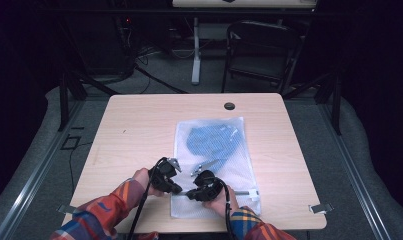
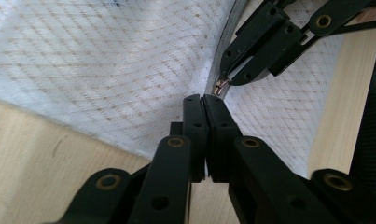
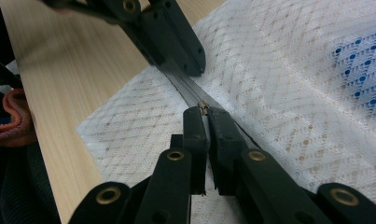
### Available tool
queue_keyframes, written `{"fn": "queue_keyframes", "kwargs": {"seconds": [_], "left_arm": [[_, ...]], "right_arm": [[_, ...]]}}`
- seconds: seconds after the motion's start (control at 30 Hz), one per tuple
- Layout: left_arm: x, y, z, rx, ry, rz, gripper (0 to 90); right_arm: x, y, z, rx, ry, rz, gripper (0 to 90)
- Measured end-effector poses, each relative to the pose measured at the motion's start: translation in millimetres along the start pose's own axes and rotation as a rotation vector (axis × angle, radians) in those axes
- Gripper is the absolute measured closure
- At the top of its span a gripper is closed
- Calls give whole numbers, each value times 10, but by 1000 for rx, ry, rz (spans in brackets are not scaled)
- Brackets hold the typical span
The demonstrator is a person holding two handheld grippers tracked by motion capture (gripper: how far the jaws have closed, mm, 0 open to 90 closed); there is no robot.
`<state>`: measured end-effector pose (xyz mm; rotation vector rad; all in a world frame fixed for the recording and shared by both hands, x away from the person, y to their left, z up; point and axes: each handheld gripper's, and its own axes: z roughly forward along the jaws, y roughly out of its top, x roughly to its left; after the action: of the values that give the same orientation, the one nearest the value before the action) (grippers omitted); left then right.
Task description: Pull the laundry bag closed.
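Where the right gripper point(image 3: 205, 111) met the bag, its two black fingers point(image 3: 195, 135) were clenched on the small brass zipper pull point(image 3: 203, 107), which poked out just above their tips. The left gripper point(image 2: 204, 99) had its fingers point(image 2: 194, 126) pressed flat together on the edge of the mesh beside the zipper track point(image 3: 185, 86) — whether any fabric was truly caught between them could not be told. In the left gripper view the pull point(image 2: 220, 86) sat at the tip of the other gripper, just beside the left one's tips.

Both grippers worked close together at the near end of a white mesh laundry bag point(image 1: 214, 150), which lay flat on the pale wooden worktop point(image 1: 139, 125), right of centre. Something blue point(image 1: 209, 139) showed through the mesh in the far half of the bag. From above, the left gripper point(image 1: 175, 189) and right gripper point(image 1: 191, 194) nearly touched over the bag's near left corner — each held in a hand point(image 1: 140, 176) coming from a plaid sleeve point(image 1: 96, 217). A dark chair point(image 1: 259, 47) stood on the floor beyond the worktop.
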<state>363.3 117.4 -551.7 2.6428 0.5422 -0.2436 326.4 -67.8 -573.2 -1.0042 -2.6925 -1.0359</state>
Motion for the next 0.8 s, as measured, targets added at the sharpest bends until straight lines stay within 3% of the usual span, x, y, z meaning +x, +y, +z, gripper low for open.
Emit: {"fn": "queue_keyframes", "kwargs": {"seconds": [0.1,0.33,0.5,0.63,0.8], "left_arm": [[7,-1,37,14,-10,6,858],[19,-27,41,-10,-22,-7,876],[4,-32,44,-13,-22,9,879],[7,-30,38,-3,-17,24,880],[5,-35,44,-14,-22,11,879]], "right_arm": [[-1,-2,3,-4,1,4,864],[-57,-17,-3,-9,41,31,864],[-15,0,-6,6,15,-2,865],[-17,-9,-21,8,11,6,865],[-46,-18,-55,29,11,-11,865]]}}
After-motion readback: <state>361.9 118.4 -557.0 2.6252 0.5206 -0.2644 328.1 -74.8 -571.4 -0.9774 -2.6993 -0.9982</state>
